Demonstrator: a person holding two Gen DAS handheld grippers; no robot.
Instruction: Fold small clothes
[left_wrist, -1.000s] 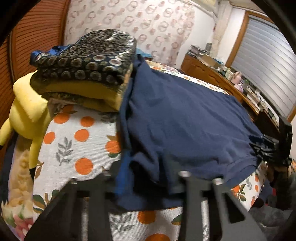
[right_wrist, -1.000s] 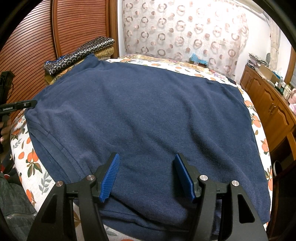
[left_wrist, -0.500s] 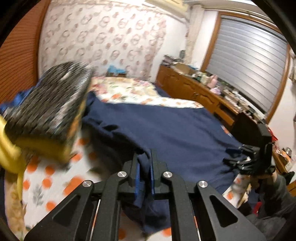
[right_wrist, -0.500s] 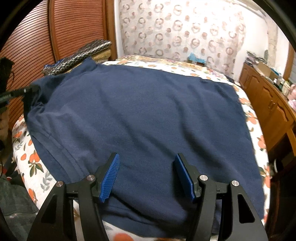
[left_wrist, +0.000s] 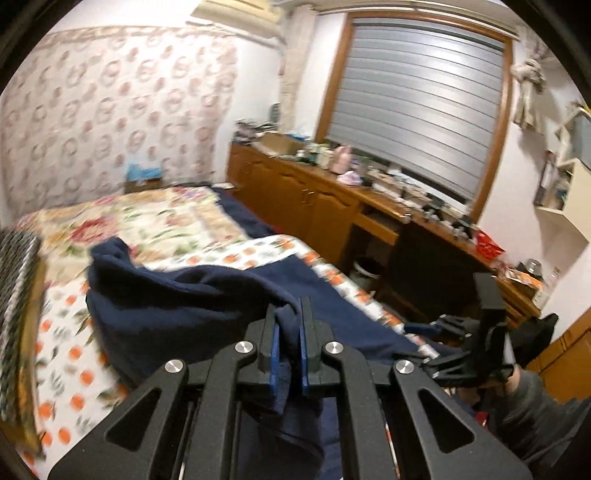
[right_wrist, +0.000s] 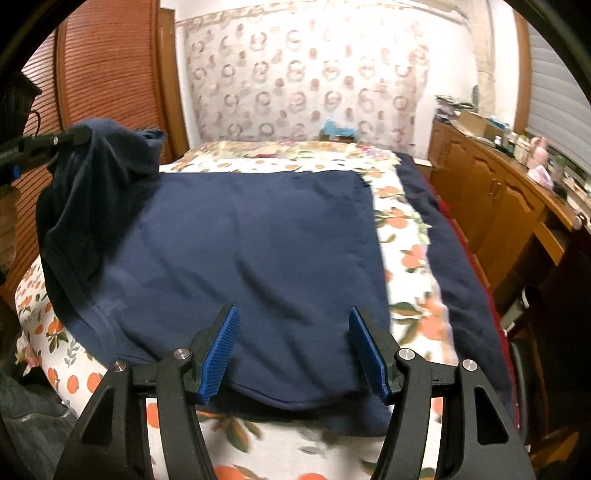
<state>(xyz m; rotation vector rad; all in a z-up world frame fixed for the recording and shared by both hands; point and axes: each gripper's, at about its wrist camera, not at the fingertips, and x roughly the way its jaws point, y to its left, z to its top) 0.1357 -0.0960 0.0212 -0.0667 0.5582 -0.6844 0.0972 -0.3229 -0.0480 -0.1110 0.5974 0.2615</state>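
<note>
Left hand-held gripper (left_wrist: 287, 334) clenched on shirt (right_wrist: 236, 236) corner, lifted off bed (right_wrist: 410, 258); right hand-held gripper (right_wrist: 291, 350) released above hem.

matt navy cloth garment (right_wrist: 258, 236), glossy wood cabinets (left_wrist: 310, 199)

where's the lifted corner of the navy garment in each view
Left wrist view: bottom centre, the navy garment bunched between the shut pads of the left tool.
Right wrist view: upper left, the corner hangs from the left tool above the bed.
Shared landmark: the orange-print bedsheet.
</note>
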